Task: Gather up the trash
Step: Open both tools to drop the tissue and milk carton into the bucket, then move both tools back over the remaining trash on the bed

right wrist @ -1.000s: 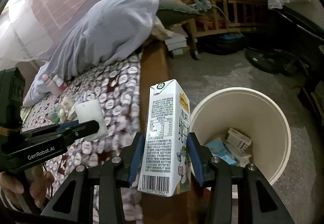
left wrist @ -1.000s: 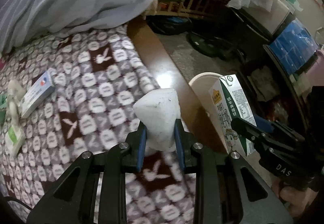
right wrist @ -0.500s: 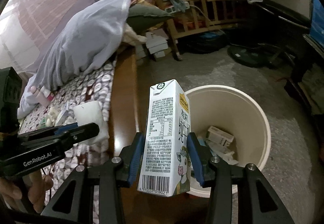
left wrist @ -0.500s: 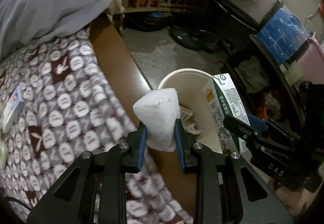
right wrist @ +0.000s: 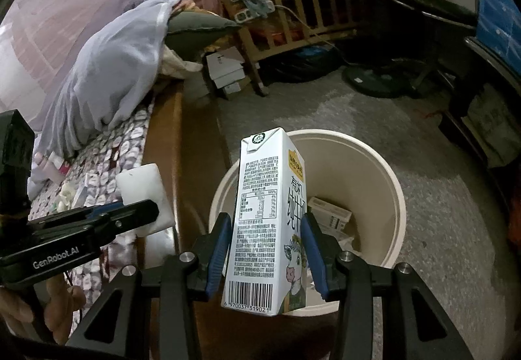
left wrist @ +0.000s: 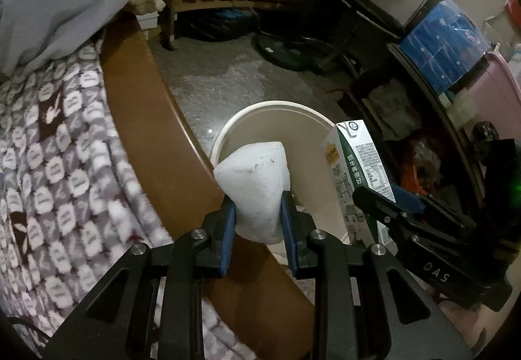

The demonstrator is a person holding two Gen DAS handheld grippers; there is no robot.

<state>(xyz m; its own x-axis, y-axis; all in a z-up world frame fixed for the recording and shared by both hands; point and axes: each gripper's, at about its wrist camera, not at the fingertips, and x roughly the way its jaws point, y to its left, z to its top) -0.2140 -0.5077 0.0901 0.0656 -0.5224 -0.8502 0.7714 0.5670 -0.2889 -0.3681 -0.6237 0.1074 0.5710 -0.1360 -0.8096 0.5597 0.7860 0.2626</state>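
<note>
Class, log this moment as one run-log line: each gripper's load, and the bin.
left gripper: shut on foam | right gripper: shut on carton | bin: on floor, holds boxes

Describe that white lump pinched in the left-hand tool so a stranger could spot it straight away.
Start at the bed's brown wooden edge and the cream bucket on the floor beside it. Before the bucket, the left gripper clamps a white foam chunk. Unlike the printed milk carton beside it, it is plain, rough and wedge-shaped.
</note>
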